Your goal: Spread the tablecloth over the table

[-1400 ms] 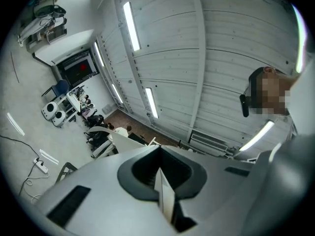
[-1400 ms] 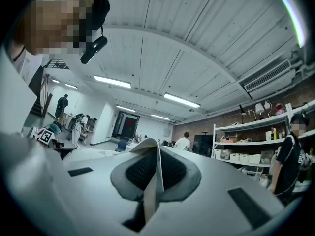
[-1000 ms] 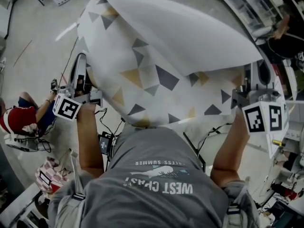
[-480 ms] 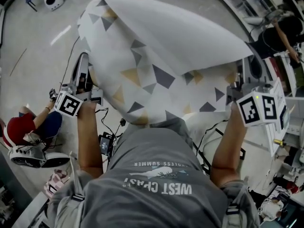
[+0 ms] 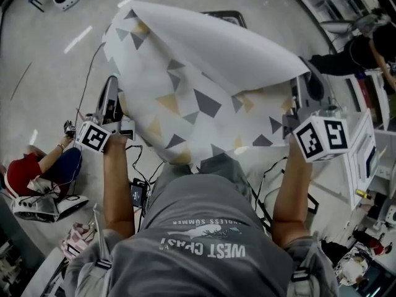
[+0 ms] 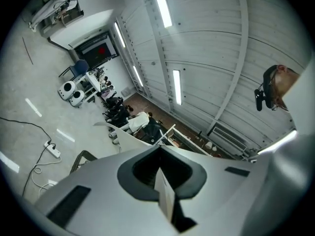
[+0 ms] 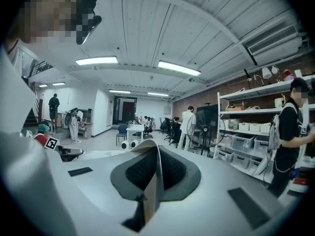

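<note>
Here, nearest the person, the single tablecloth (image 5: 204, 73) has its near edge strung across the chest between two claws. The left claw (image 5: 114, 101) is pressed together on a thin fold of that edge, and the right claw (image 5: 296, 107) pinches the opposite end the same way. Both sit about equally close to the body. From them the sheet billows forward and away, off the floor, with its patterned side facing down. One cloth, two claws, one grip each. I cannot pick out the counter; judging by the billow, it lies ahead, under the cloth's far reach.
</note>
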A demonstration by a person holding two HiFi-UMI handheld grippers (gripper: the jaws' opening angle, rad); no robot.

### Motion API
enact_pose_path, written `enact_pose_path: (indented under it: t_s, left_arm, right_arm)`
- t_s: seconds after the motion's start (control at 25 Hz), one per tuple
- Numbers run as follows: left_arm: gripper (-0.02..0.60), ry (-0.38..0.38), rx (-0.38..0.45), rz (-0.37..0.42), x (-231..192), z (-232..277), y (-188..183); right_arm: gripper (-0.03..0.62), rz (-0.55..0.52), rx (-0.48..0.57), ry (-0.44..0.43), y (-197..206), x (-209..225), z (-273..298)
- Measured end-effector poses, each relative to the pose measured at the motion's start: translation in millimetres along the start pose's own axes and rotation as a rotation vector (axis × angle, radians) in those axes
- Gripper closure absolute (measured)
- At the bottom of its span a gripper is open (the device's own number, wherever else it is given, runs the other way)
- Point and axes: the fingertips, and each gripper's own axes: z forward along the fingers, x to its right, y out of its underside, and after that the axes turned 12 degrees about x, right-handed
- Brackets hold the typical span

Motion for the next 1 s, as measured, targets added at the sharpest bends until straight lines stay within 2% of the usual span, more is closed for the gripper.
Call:
enact_pose_path:
  t_s: [0.16, 0.4, 0.64, 0.8, 1.0]
  left_arm:
    - [0.584, -0.003, -0.012, -0.032, -2.9, -3.7, -0.5]
    - [0.584, -0.05, -0.046, -0.139, -11.9, -1.0, 1.4]
    - [0.584, -0.087, -0.048, -0.13, 4.0, -1.9, -1.5]
    - [0.584, -0.102, -0.082, -0.074, -12.6, 4.9, 0.6]
    - [0.584, -0.156, -0.073, -0.048, -45.7, 7.9, -0.7]
  right_arm:
    - [0.583, -0.016, -0.058, 0.008, -9.7, -11.9, 0.0]
    - [0.583, -0.076, -0.202, 0.0, -33.7, -42.4, 14.4]
    - [0.583, -0.055, -0.268, -0.025, -36.9, -39.4, 17.1]
    - [0.583, -0.064, -0.313, -0.031, -20.8, -27.1, 23.1]
    - [0.579, -0.036, -0.396, 0.006, 21.7, 28.2, 22.6]
